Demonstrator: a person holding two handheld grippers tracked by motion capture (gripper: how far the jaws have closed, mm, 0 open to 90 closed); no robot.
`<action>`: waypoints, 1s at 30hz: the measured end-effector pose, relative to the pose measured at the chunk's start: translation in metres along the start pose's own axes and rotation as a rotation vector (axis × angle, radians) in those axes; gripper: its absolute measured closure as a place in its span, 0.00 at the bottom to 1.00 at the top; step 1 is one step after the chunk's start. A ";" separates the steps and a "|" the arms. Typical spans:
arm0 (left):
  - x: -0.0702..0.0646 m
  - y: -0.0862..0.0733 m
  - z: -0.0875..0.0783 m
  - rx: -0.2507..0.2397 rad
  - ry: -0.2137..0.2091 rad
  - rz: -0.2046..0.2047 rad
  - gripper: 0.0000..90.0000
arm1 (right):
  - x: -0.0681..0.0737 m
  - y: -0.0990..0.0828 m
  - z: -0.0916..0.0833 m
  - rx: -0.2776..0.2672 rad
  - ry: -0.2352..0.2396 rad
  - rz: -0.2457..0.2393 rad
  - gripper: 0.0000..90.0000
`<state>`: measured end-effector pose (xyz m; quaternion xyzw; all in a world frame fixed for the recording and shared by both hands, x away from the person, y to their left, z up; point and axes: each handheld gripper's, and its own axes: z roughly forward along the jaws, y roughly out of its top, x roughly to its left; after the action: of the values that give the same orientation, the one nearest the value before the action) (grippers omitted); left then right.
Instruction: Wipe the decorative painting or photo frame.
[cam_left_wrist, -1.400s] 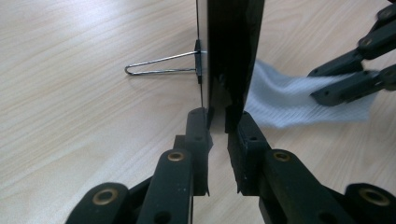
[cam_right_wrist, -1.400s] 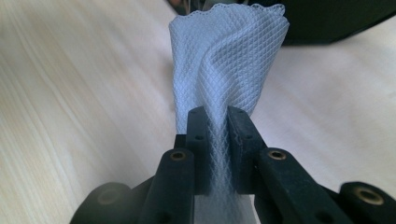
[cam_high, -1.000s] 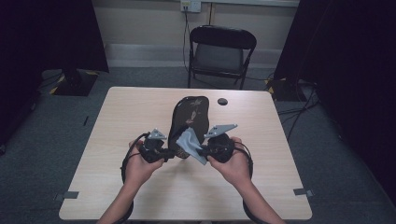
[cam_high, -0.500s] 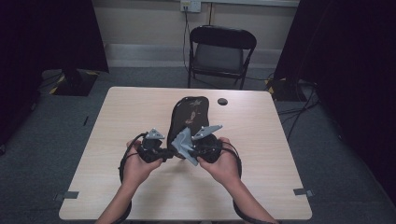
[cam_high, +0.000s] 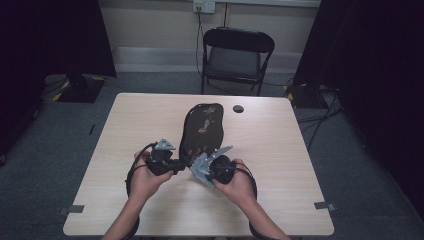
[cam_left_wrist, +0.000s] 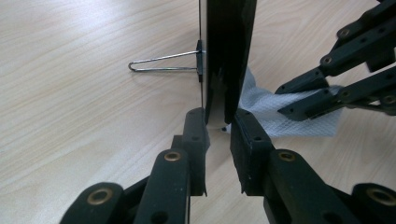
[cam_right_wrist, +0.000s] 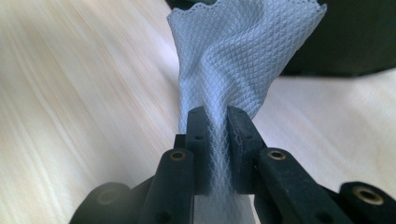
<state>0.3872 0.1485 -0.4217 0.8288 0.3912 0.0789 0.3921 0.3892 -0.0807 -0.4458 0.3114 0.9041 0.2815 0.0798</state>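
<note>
Near the table's front edge, right gripper (cam_high: 204, 167) has dropped lower than a second ago, clenched on a white diamond-textured cloth (cam_right_wrist: 233, 60). Left gripper (cam_left_wrist: 218, 133) stays put, clamped on the black oval mirror's (cam_high: 201, 127) bottom edge, propped upright on the pale wooden table (cam_high: 295, 150). Black folding chair (cam_high: 236, 57) behind.

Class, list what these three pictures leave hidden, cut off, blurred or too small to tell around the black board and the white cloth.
- Black board, left gripper view: top cut off by the frame edge.
- White cloth, right gripper view: lower end hidden behind the right tongs.
- Board's pattern, high view: too small to identify.
- Table, right gripper view: blurred.
- Small dark disc, high view: too small to identify.
</note>
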 end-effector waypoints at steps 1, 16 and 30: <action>0.000 0.000 -0.001 -0.004 -0.003 0.001 0.84 | 0.000 -0.002 0.002 0.010 0.002 0.002 0.90; 0.002 0.003 0.002 -0.032 0.006 -0.018 0.87 | -0.009 -0.016 -0.017 -0.005 -0.006 0.022 0.90; 0.003 0.005 0.007 -0.032 0.012 -0.028 0.87 | -0.007 0.009 -0.063 -0.170 -0.018 0.029 0.90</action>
<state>0.3953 0.1447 -0.4229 0.8163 0.4039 0.0845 0.4042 0.3790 -0.1080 -0.3884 0.3190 0.8716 0.3555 0.1101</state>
